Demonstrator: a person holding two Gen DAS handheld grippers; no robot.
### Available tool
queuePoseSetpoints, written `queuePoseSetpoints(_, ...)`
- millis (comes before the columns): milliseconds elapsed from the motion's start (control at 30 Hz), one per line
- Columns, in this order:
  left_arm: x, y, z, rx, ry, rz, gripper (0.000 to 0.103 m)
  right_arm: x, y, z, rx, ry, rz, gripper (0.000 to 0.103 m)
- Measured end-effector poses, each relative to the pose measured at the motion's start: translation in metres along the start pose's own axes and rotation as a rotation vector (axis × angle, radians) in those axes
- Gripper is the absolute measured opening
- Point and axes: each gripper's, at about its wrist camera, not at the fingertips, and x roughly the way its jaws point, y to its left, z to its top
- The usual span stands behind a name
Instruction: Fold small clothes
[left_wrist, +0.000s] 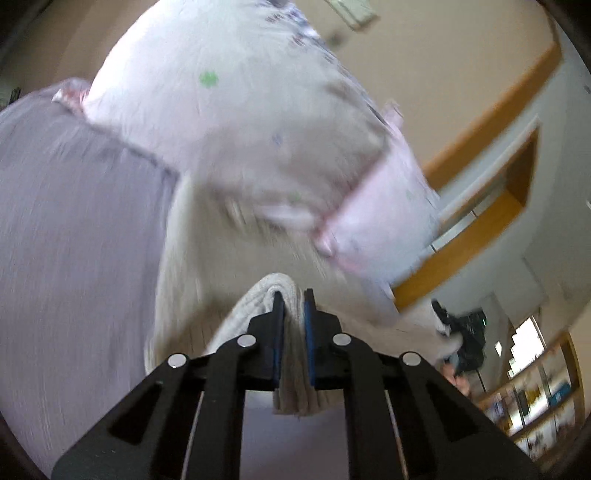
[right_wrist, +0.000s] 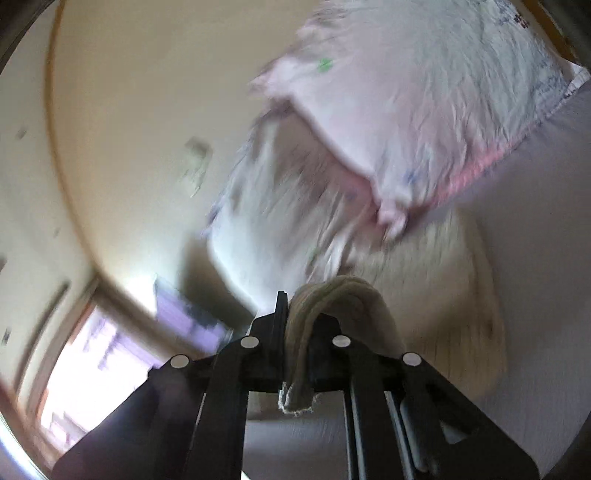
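Left gripper (left_wrist: 293, 295) clamped on a bunched edge of a cream ribbed garment (left_wrist: 184, 266), folded cloth pinched between the blue pads (left_wrist: 308, 332) and hanging out behind them. Right gripper (right_wrist: 299, 299) likewise closed on a bunched edge of the same cream knit (right_wrist: 436, 280), frayed threads trailing back through the jaws. Cream cloth spread forward from both grippers across a lavender bed sheet (left_wrist: 66, 221), its far part tucked under a pale printed pillow (left_wrist: 229, 122) with pink trim; both views blurred.
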Motion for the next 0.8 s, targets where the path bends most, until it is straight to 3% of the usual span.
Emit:
queuePoseSetpoints(100, 0.051, 0.027, 0.047, -0.084, -0.051, 0.106, 0.01, 0.047, -0.036, 0.031, 0.088, -0.037, -0.168, 0.01)
queuePoseSetpoints(167, 0.086, 0.051, 0.068, -0.154, -0.02, 0.188, 0.01, 0.083, -0.067, 0.042, 0.177, 0.005, -0.297, 0.016)
queuePoseSetpoints(233, 0.097, 0.062, 0.07, -0.214, 0.011, 0.21, 0.011, 0.099, -0.089, 0.043, 0.246, 0.058, -0.383, 0.051)
queuePoseSetpoints(267, 0.096, 0.063, 0.069, -0.218, 0.009, 0.206, 0.012, 0.097, -0.091, 0.042, 0.264, 0.055, -0.357, 0.058)
queuePoseSetpoints(300, 0.092, 0.061, 0.067, -0.202, 0.001, 0.209, 0.021, 0.09, -0.089, 0.041, 0.262, 0.032, -0.299, 0.074)
queuePoseSetpoints(333, 0.085, 0.058, 0.063, -0.17, -0.006, 0.208, 0.041, 0.081, -0.084, 0.039, 0.238, 0.006, -0.285, 0.091)
queuePoseSetpoints(367, 0.08, 0.055, 0.06, -0.153, -0.006, 0.212, 0.051, 0.068, -0.077, 0.038, 0.19, -0.044, -0.275, 0.095)
queuePoseSetpoints(400, 0.073, 0.053, 0.055, -0.137, -0.002, 0.223, 0.061, 0.056, -0.07, 0.036, 0.14, -0.092, -0.251, 0.097)
queuePoseSetpoints(500, 0.063, 0.05, 0.043, -0.116, 0.035, 0.233, 0.065, 0.042, -0.068, 0.035, 0.089, -0.13, -0.197, 0.097)
queuePoseSetpoints(700, 0.082, 0.061, 0.023, -0.141, 0.174, 0.223, 0.064, 0.034, -0.077, 0.029, 0.107, -0.103, -0.189, 0.097)
queuePoseSetpoints(800, 0.086, 0.067, 0.018, -0.137, 0.185, 0.228, 0.063, 0.042, -0.078, 0.03, 0.103, -0.097, -0.186, 0.097)
